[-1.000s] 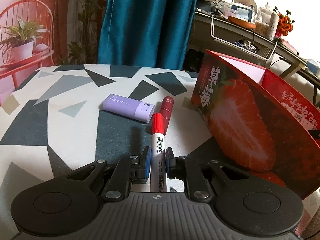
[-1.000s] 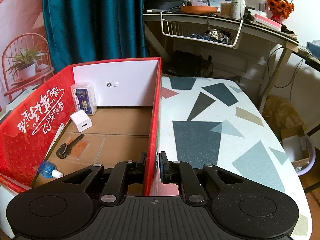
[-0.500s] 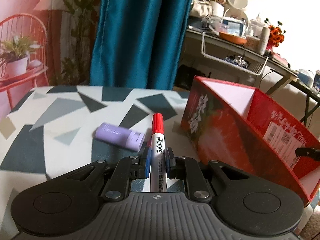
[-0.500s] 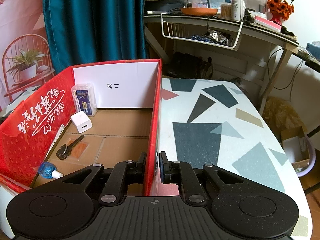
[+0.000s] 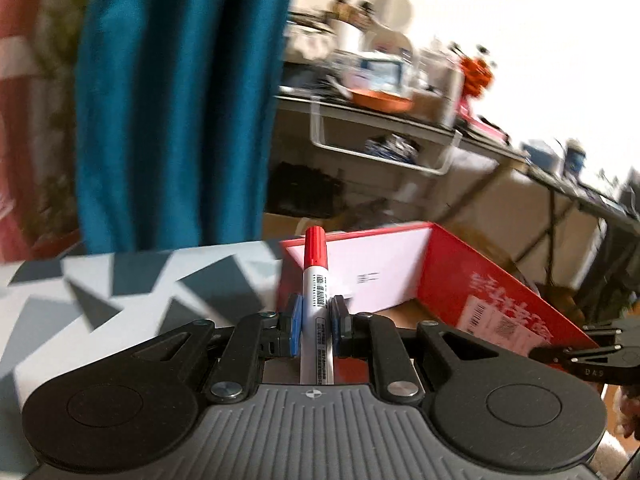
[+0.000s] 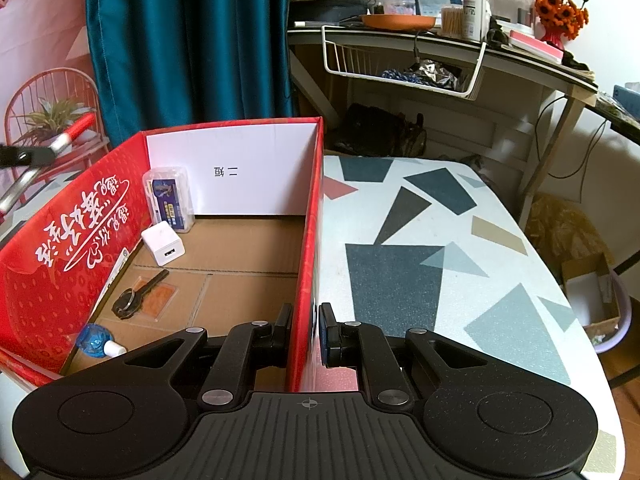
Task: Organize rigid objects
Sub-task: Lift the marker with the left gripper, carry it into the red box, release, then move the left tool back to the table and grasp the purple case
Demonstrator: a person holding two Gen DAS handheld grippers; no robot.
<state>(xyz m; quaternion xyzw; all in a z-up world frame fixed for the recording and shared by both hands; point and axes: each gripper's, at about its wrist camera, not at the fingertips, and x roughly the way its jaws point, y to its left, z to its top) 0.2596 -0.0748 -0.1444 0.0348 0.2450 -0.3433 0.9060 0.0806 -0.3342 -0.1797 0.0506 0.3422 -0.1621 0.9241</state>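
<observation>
Teal curtain (image 5: 180, 100) and a cluttered desk (image 5: 400, 120) fill the blurry background on our left wrist view, with the grey-patterned table (image 5: 100, 292) below. Our left gripper (image 5: 316, 322) is clamped on a red-capped marker (image 5: 316, 276), held up in front of the red box (image 5: 460, 276).

Over on the right wrist view it's sharp: same table (image 6: 420, 260), and our right gripper (image 6: 306, 330) pinches the box wall (image 6: 310, 240). Inside we've got a white charger (image 6: 163, 245), a key (image 6: 136, 298) and a clear case (image 6: 170, 196).
</observation>
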